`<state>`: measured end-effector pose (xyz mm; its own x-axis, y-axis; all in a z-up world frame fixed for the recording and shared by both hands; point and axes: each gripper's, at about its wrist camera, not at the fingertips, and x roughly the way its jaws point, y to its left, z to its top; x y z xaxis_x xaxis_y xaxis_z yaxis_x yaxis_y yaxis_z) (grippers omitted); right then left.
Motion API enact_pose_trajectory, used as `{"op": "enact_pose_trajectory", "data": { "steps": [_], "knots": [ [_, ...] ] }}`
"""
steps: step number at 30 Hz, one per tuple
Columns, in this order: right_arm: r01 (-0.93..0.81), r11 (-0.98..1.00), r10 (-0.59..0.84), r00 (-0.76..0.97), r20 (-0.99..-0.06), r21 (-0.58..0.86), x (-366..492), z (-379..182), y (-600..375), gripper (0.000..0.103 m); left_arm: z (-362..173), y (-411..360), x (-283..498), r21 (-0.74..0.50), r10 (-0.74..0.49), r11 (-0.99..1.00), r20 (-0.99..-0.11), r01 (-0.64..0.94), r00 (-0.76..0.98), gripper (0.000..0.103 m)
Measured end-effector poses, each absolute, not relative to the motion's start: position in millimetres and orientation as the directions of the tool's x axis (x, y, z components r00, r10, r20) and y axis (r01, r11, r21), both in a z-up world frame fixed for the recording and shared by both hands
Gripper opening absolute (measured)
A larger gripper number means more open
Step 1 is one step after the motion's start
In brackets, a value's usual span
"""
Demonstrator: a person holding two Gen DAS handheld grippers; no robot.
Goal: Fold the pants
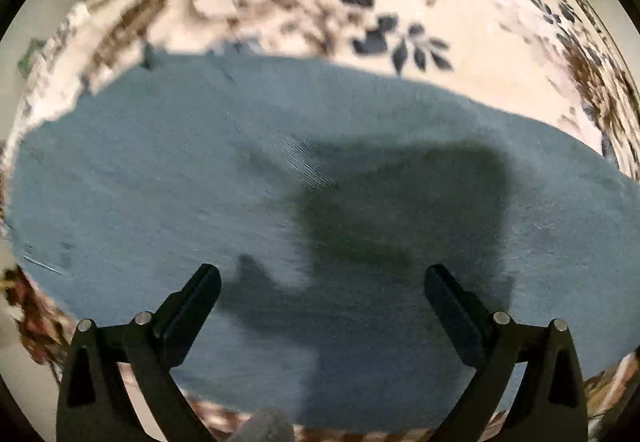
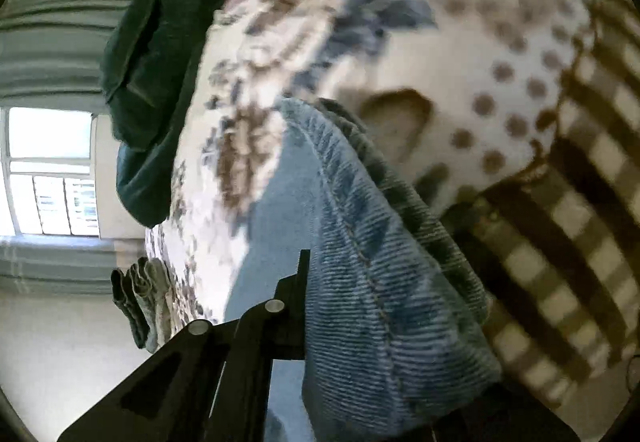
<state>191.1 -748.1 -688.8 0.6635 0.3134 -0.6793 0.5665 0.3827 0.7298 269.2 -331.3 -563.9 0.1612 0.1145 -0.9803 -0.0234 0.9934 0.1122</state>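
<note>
Denim bunches right at my right gripper (image 2: 306,322) — clamped on the pants (image 2: 360,262) hem — while my left gripper (image 1: 322,284), spread wide, hovers above them, their length running crosswise beneath it.

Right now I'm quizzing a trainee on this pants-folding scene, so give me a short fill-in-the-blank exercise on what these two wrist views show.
1. The left gripper hovers with its jaws wide ____ above the flat blue denim pants.
2. The right gripper is ____ on a lifted fold of the pants.
3. The pants lie on a cream ____-patterned bedspread.
4. A dark ____ folded garment lies at the bed's edge.

Missing words: open; shut; floral; green
</note>
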Motion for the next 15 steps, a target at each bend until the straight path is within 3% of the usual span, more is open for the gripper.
{"op": "enact_pose_trajectory", "data": {
  "steps": [9,15],
  "knots": [
    [0.455,0.506,0.311,0.696,-0.647,0.733,235.2,-590.0,-676.6,0.006,-483.3,-288.4,254.0,0.211,0.2,0.978,-0.925,-0.002,0.322,0.103],
    [0.363,0.553,0.398,0.675,-0.621,0.75,260.9,-552.0,-589.6,0.006,-452.5,-235.0,256.7,0.174,0.178,0.984,-0.932,-0.038,0.316,0.103]
  ]
}}
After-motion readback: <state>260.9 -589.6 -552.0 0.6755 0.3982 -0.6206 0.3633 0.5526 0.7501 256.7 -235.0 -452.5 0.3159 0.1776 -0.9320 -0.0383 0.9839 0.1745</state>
